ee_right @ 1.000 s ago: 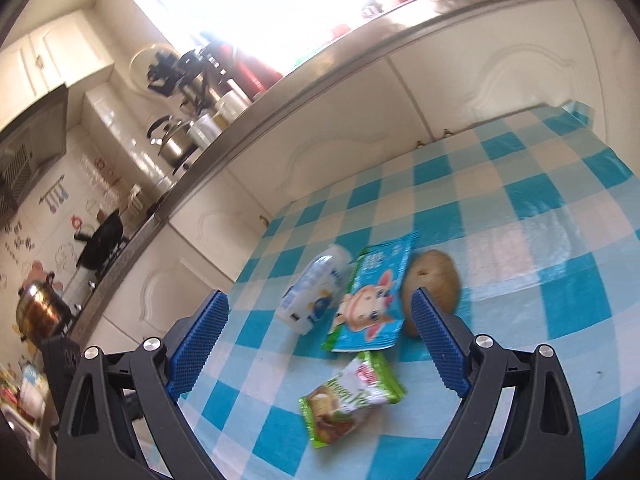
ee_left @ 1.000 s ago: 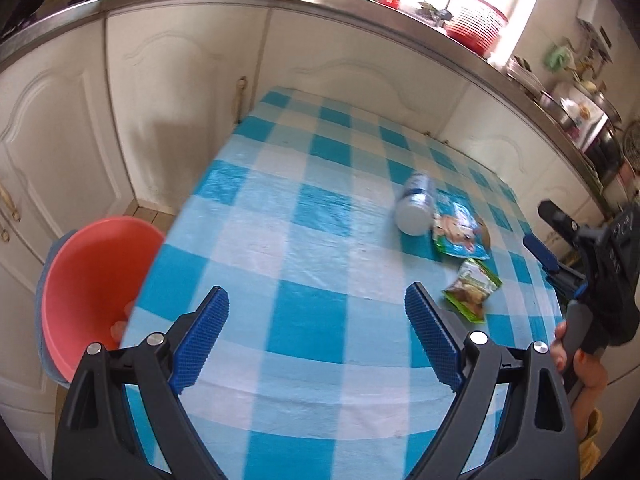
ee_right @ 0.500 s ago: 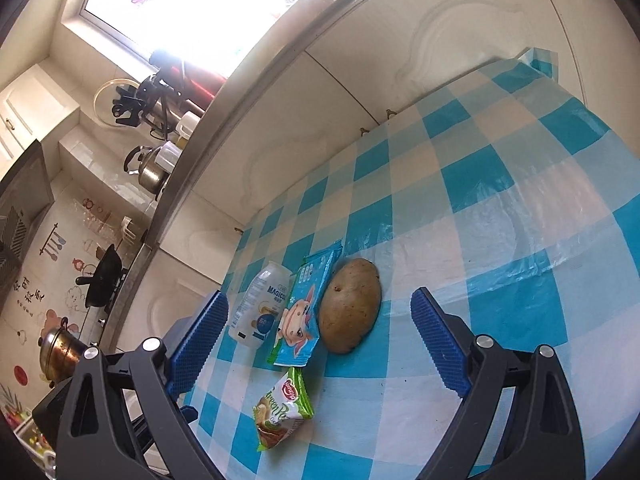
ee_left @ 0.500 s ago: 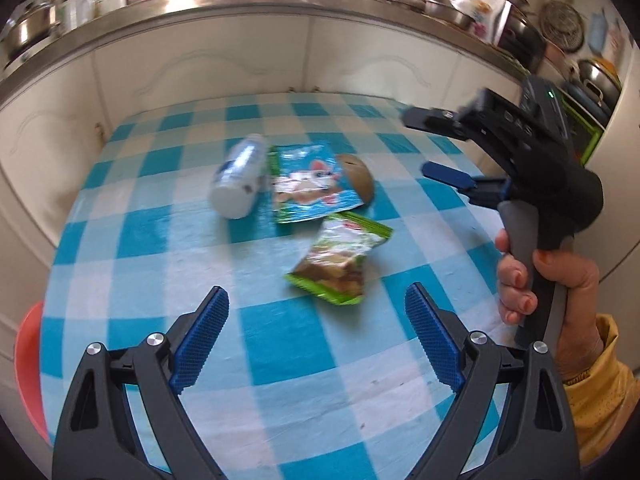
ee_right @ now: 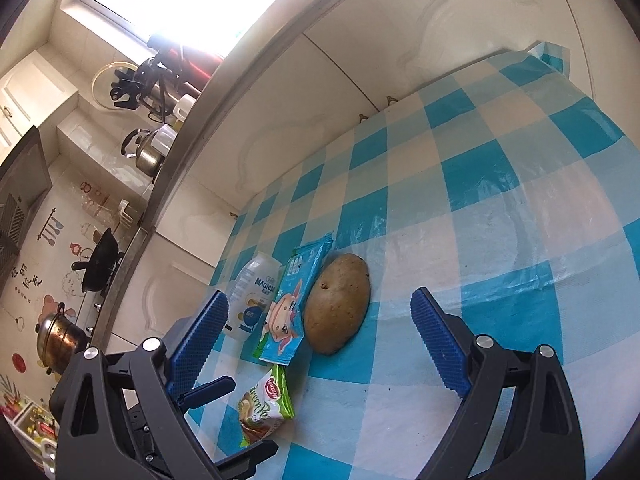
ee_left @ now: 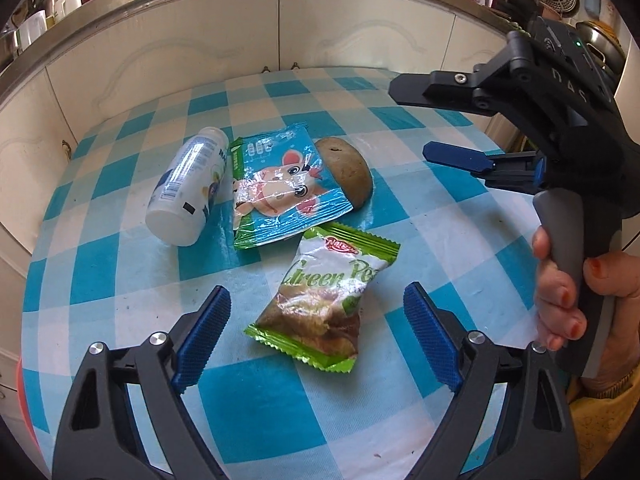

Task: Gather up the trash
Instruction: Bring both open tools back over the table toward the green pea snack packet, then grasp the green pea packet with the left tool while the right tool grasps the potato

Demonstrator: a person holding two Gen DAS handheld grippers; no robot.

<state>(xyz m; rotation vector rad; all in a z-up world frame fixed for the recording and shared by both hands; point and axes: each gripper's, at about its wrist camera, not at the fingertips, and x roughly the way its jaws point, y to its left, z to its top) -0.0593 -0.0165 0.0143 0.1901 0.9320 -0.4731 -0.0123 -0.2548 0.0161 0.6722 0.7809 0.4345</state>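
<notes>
A green pea snack packet (ee_left: 324, 300) lies flat on the blue-checked table (ee_left: 120, 280). My left gripper (ee_left: 316, 292) hovers over it, jaws closing, the packet between its pads and untouched. Behind it lie a blue cartoon wrapper (ee_left: 280, 184), a white bottle (ee_left: 184, 188) on its side and a brown potato (ee_left: 352, 172), partly under the wrapper. My right gripper (ee_left: 412, 118), held by a hand (ee_left: 560, 292), stands open to the right of the potato. In the right wrist view the right gripper (ee_right: 319, 294) frames the potato (ee_right: 338, 308), wrapper (ee_right: 292, 308) and bottle (ee_right: 256, 292), with the packet (ee_right: 266, 408) nearer.
White cabinet doors (ee_left: 200, 40) under a steel counter edge run behind the table. A sliver of a red basin (ee_left: 19, 380) shows beyond the table's left edge. Pots and a kettle (ee_right: 146, 152) stand on the counter at the left.
The left wrist view has swung from the red basin to the trash and closed in on the green packet. The right gripper came nearer the potato early on, then held still.
</notes>
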